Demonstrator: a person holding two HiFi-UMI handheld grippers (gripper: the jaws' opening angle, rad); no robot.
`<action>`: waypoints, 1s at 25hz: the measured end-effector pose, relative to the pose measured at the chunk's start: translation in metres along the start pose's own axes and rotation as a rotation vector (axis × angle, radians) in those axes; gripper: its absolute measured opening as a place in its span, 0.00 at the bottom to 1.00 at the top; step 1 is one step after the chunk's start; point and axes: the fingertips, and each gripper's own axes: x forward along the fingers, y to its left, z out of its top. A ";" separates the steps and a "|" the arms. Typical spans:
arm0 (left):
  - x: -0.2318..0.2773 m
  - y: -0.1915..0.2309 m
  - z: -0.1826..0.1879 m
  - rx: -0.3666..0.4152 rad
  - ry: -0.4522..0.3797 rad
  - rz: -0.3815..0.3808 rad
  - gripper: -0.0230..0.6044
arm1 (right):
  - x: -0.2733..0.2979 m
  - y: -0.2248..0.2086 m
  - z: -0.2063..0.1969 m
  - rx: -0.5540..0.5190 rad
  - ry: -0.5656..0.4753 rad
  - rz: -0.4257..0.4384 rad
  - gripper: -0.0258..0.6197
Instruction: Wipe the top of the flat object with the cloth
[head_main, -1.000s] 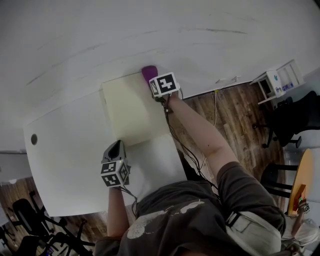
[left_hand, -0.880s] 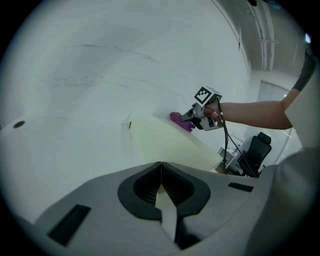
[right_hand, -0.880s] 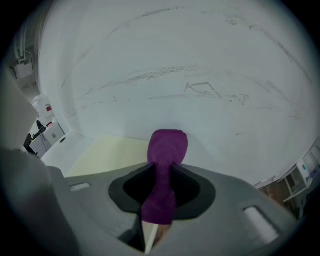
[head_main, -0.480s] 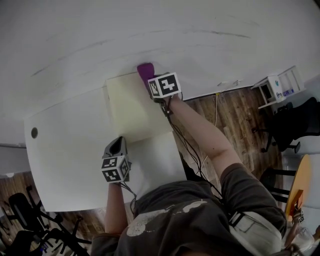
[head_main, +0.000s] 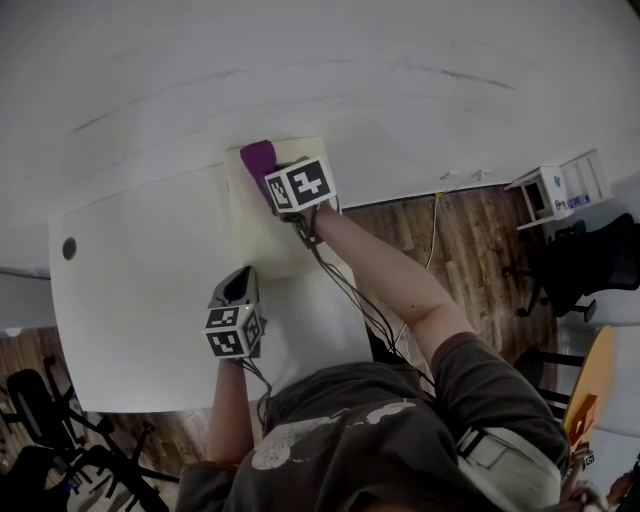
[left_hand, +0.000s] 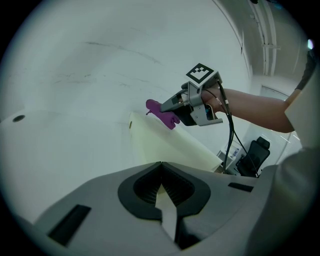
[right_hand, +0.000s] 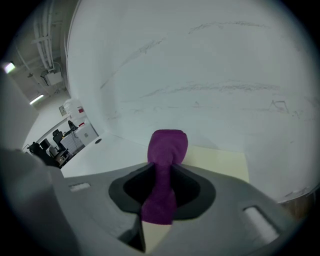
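Since a second ago the right claw (right_hand: 161, 175) has slid left along the far edge of the flat object (head_main: 262, 235), from its far right corner to its far left one, taking the cloth (right_hand: 167, 145) along. Meanwhile the left claw (left_hand: 161, 165) hasn't really budged.

Big picture: white wall (head_main: 300, 60) at the back and a white table (head_main: 130, 300) pushed up against it, with a small round hole (head_main: 69, 248) near its left end. Off to the right is wood floor (head_main: 470, 230), with a black office chair (head_main: 590, 260) and a little white shelf unit (head_main: 560, 185) over there.

The flat object is a cream slab lying flat on the table. Its long axis runs from the person's side toward the wall, tilted a bit, with the far short edge right at the wall.

The left claw is closed with nothing between the jaws, tip at the slab's near edge. The right claw is clamped on the purple cloth, which runs lengthwise along the jaws. Its bunched end sticks out front toward the wall, over the slab's far left corner.
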 end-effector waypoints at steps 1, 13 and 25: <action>0.000 0.000 0.000 -0.001 -0.001 -0.001 0.05 | 0.005 0.006 -0.002 0.001 0.013 0.011 0.19; 0.001 0.003 0.000 -0.008 -0.003 -0.013 0.05 | 0.039 0.052 -0.018 -0.012 0.074 0.053 0.19; 0.000 0.004 0.002 -0.009 -0.011 -0.010 0.05 | 0.042 0.062 -0.022 -0.080 0.067 0.069 0.19</action>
